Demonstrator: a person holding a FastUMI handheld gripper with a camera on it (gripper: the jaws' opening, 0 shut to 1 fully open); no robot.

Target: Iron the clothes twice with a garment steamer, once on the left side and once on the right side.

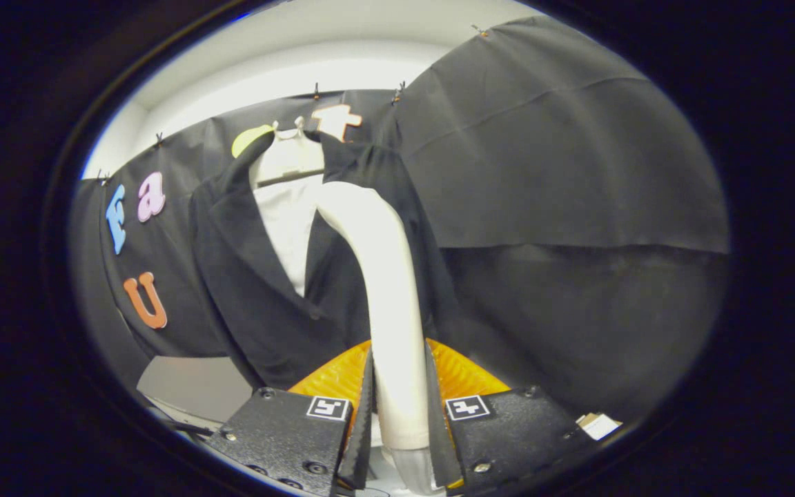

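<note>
Claw (399,407) is clamped on the garment steamer (387,297): both ribbed fingers (363,414) press the sides of its white handle, one on each side, no visible gap. Orange finger bodies flare out behind the pads, and black plates with square markers sit on either side at the base. The steamer handle runs up from between the fingers, then curves over toward the clothes; its head end sits against or just in front of the dark jacket (259,290) near the collar and lapel area, on the lapel side that lies beyond the right finger. Can't tell if the head actually touches the fabric. The jacket hangs open on a white hanger (287,155), with a white shirt (290,228) under it showing in the V between the lapels. A button shows on the jacket front just beside the handle, beyond the left finger. The garment hangs against the black cloth booth wall (542,152), which is clipped up along its top edge. A pale counter (190,386) surface shows below the jacket hem, beyond the left finger. A small white tag or card (597,424) lies just outside the right finger plate; what it is, can't tell.
</note>
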